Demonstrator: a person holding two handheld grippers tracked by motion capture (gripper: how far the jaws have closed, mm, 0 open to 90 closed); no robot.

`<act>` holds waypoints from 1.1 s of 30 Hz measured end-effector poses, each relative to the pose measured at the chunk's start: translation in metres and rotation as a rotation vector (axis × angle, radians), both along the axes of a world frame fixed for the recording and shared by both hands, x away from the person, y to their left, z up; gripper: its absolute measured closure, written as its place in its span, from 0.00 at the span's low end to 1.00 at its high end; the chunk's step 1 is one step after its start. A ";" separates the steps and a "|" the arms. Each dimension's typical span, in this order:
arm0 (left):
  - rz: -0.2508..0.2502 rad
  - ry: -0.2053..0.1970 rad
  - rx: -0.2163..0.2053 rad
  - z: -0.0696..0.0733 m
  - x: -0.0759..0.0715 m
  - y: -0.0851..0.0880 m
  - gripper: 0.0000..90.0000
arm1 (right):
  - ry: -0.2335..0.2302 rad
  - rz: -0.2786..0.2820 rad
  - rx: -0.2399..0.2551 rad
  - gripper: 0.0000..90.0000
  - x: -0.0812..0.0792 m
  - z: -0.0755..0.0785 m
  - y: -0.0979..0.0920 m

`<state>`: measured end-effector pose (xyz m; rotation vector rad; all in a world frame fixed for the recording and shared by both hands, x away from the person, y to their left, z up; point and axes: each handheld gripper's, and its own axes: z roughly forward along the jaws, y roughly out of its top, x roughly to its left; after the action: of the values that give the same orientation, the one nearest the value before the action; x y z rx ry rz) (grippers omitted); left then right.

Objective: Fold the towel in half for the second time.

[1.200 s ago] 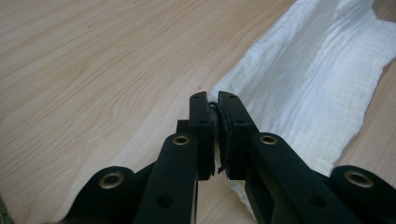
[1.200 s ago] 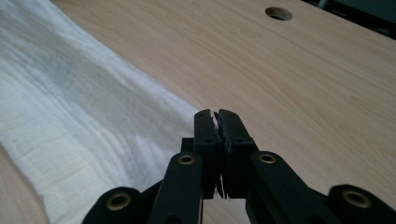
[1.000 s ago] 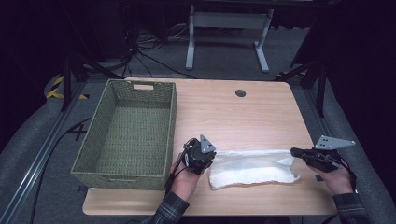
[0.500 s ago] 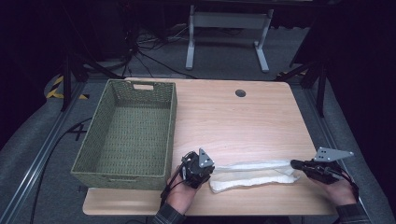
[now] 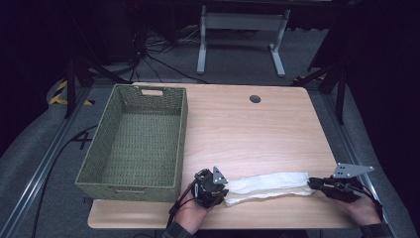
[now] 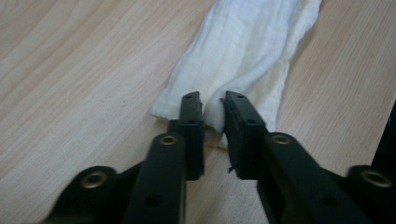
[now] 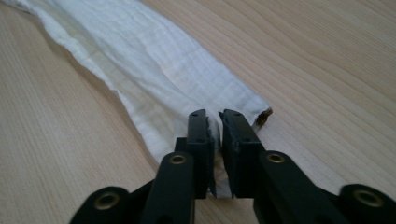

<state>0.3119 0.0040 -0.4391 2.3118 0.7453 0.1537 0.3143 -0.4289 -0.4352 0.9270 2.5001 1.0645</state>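
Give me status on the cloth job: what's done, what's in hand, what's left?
Done: the white cloth is gathered into a long narrow band near the table's front edge. In hand: the left hand-held gripper and the right hand-held gripper each pinch one end, with the cloth stretched between them. Left, at a guess: the green wicker basket stands empty beside it, so folding further or dropping the cloth in is probably still to come.
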 end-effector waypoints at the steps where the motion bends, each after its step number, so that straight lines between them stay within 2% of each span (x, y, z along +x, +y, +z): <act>1: 0.003 -0.005 -0.021 0.008 0.000 0.001 0.81 | -0.005 0.003 0.017 0.84 -0.001 0.003 0.000; 2: 0.003 -0.005 -0.021 0.008 0.000 0.001 0.80 | -0.005 0.003 0.017 0.84 -0.001 0.003 0.000; 3: 0.005 -0.032 -0.049 0.016 0.002 0.000 0.81 | -0.022 0.005 0.041 0.84 -0.001 0.010 0.002; 10: -0.016 -0.060 -0.068 0.028 0.012 -0.009 0.85 | -0.053 0.020 0.075 0.88 0.006 0.022 0.012; 12: -0.021 -0.065 -0.075 0.031 0.015 -0.012 0.88 | -0.043 0.024 0.079 0.92 0.009 0.021 0.014; 15: -0.032 -0.065 -0.060 0.027 0.023 -0.020 0.92 | -0.016 0.039 0.070 0.97 0.012 0.016 0.018; 18: -0.048 -0.034 -0.057 0.018 0.030 -0.029 0.97 | 0.016 0.046 0.062 0.98 0.011 0.009 0.021; 19: -0.056 -0.016 -0.038 0.014 0.032 -0.033 0.98 | 0.023 0.048 0.057 0.98 0.010 0.007 0.022; 20: -0.067 -0.016 -0.006 0.009 0.032 -0.036 0.99 | 0.033 0.052 0.047 0.99 0.010 0.005 0.023; 22: -0.079 0.017 -0.005 0.001 0.031 -0.039 0.99 | 0.047 0.052 0.033 0.99 0.008 0.002 0.022; 24: -0.099 0.049 0.020 -0.003 0.027 -0.040 0.99 | 0.060 0.054 0.020 0.99 0.008 -0.002 0.020; 25: -0.109 0.057 0.007 -0.006 0.026 -0.040 0.99 | 0.068 0.050 0.015 0.99 0.008 -0.003 0.020; 26: -0.113 0.077 0.012 -0.007 0.022 -0.040 0.99 | 0.074 0.051 0.005 0.99 0.008 -0.005 0.019; 28: -0.136 0.083 0.029 -0.011 0.018 -0.039 0.99 | 0.090 0.049 -0.011 0.99 0.008 -0.009 0.018; 30: -0.141 0.099 0.022 -0.014 0.012 -0.038 1.00 | 0.100 0.045 -0.024 0.99 0.008 -0.010 0.017; 31: -0.138 0.095 0.024 -0.014 0.011 -0.037 1.00 | 0.100 0.038 -0.031 0.99 0.009 -0.010 0.016; 33: -0.151 0.081 0.055 -0.013 0.008 -0.034 1.00 | 0.090 0.021 -0.065 1.00 0.009 -0.010 0.015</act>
<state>0.3201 -0.0302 -0.4516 2.4282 0.6095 0.0121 0.3233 -0.4142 -0.4454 0.9515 2.6062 0.9624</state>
